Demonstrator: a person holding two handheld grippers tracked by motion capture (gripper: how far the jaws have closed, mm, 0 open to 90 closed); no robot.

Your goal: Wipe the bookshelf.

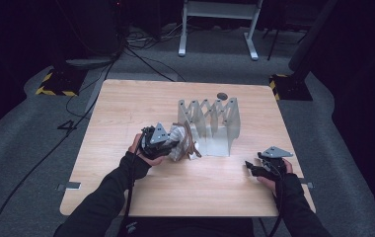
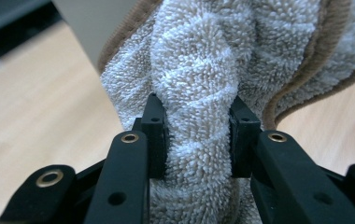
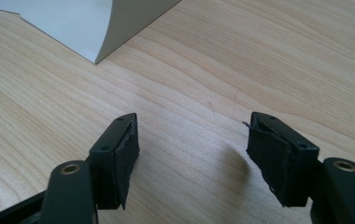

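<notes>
Your wooden table [image 1: 126, 182] carries the pale folding rack [image 1: 210, 123] near its middle, standing with its zigzag slats upright and its base sheet spread toward you, which leaves the slots open from your side; that looks like why you bring the cloth in from the front left. The beige towel with a brown border [image 1: 183, 143] hangs bunched just beside the rack's near left corner, touching or almost touching its base. Your left gripper [image 2: 199, 135] has its jaws squeezed onto a thick fold of that towel, the pile bulging between the pads, a grip firm enough to carry it without the cloth slipping. Your right gripper [image 3: 194, 154] rests low over bare wood at the table's right edge, well apart from the rack, jaws spread wide with nothing between them, likely waiting to steady the rack or take a corner. A small dark object [image 1: 221, 96] lies behind the rack; you cannot tell what it is.
</notes>
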